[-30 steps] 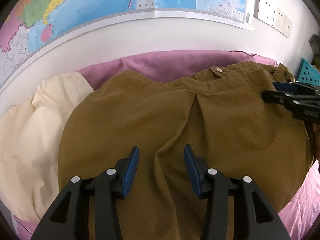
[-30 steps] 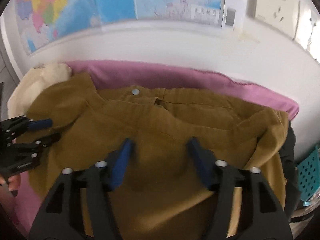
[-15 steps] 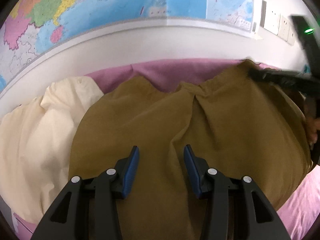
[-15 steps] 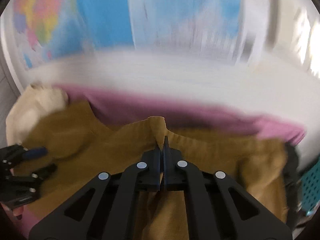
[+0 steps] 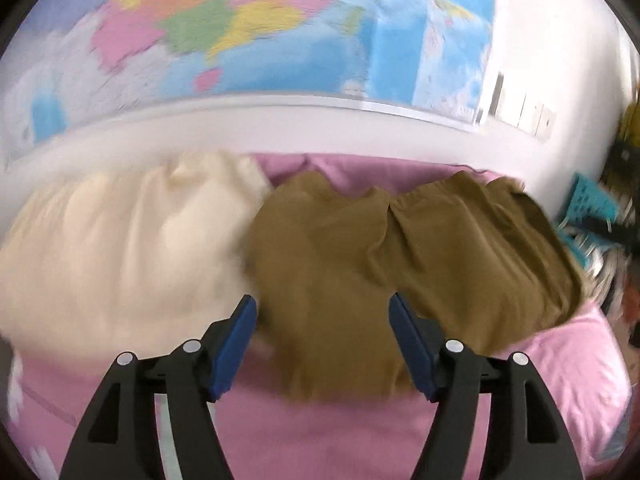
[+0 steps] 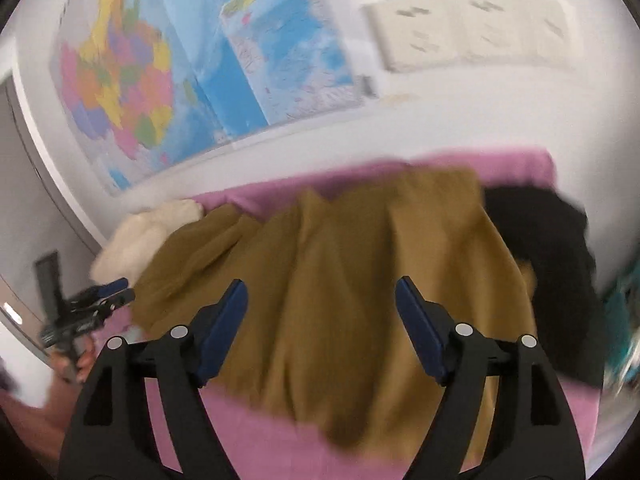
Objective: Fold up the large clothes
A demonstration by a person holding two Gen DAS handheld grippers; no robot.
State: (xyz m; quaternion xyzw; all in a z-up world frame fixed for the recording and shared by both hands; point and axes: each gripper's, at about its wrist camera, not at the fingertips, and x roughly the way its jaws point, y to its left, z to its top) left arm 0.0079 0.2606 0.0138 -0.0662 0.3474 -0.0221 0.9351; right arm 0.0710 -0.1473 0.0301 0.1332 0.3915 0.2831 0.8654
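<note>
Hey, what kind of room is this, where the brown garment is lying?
Probably a bedroom at home: the mustard-brown garment lies on a pink bed sheet beside a cream pillow or bedding, with a colourful wall map and white wall sockets above.

Two identical hand-held tools were seen above the brown garment (image 5: 400,264). The left gripper (image 5: 322,344) was built of matte black plastic arms with triangular cut-outs, each arm carrying two round silver screw heads, and its fingers (image 5: 236,340) were faced with ribbed blue pads. The right gripper (image 6: 320,328) was made the same way: black frame, silver screws, darker blue pads. To the left of the garment, the left tool's black body with blue tips was glimpsed, blurred, gripped by a hand (image 6: 82,360).
</note>
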